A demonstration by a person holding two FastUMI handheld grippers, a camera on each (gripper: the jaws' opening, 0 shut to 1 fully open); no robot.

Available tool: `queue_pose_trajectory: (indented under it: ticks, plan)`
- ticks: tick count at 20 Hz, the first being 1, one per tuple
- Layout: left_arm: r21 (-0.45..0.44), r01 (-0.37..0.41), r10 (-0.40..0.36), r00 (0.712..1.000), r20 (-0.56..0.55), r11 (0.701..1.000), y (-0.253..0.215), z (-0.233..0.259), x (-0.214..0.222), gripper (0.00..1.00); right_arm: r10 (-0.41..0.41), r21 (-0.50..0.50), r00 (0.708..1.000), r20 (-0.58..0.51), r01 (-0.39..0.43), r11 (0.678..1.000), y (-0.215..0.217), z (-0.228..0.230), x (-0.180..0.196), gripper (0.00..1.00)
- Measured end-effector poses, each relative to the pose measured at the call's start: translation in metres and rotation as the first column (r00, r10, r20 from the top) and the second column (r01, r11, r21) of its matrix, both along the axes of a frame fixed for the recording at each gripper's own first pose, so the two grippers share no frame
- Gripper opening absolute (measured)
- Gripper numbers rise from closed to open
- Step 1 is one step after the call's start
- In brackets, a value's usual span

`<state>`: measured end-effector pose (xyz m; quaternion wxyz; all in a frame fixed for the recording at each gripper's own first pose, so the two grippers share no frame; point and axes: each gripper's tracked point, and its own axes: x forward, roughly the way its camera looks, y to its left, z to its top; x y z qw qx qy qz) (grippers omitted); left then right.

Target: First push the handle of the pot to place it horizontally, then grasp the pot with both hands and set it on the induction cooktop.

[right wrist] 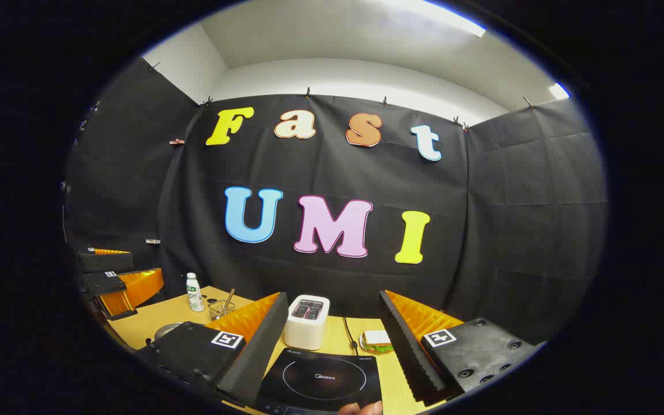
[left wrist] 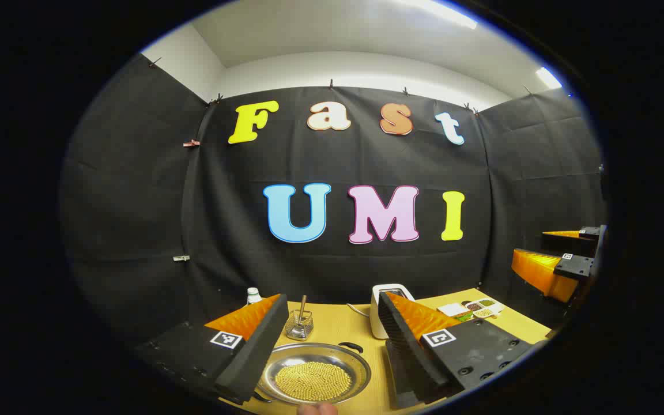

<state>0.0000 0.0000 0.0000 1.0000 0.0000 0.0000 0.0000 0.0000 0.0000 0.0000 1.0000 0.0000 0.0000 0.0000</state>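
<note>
A shallow steel pot (left wrist: 314, 377) holding yellow beans sits on the wooden table (left wrist: 338, 325), low between the fingers of my left gripper (left wrist: 330, 300), which is open and hovers above it. One black loop handle (left wrist: 350, 346) shows on the pot's far right rim, and another dark handle (left wrist: 260, 396) peeks out at the near left. In the right gripper view a black induction cooktop (right wrist: 323, 377) lies below my open right gripper (right wrist: 332, 295). The pot's rim (right wrist: 166, 329) shows left of the cooktop. Each gripper also appears, held up, in the other's view: right (left wrist: 557, 262), left (right wrist: 116, 274).
A white toaster (right wrist: 307, 321) stands behind the cooktop, its cord beside a sandwich (right wrist: 375, 340). A wire basket with a utensil (left wrist: 299, 325) and a small bottle (right wrist: 193, 292) stand at the back left. Small dishes (left wrist: 479, 308) sit at the table's right. A fingertip (right wrist: 361, 408) shows at the bottom edge.
</note>
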Motion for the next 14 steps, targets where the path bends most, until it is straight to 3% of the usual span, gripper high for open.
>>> queue_pose_trajectory:
  ticks: [14]
  plan:
    - [0.009, -0.002, 0.002, 1.0, 0.002, 1.0, 0.0059, -0.0019, -0.0095, 0.98, -0.005, -0.014, 1.0, 0.0, 0.005, 1.0, 0.0069, 0.0002, -0.0051, 0.97]
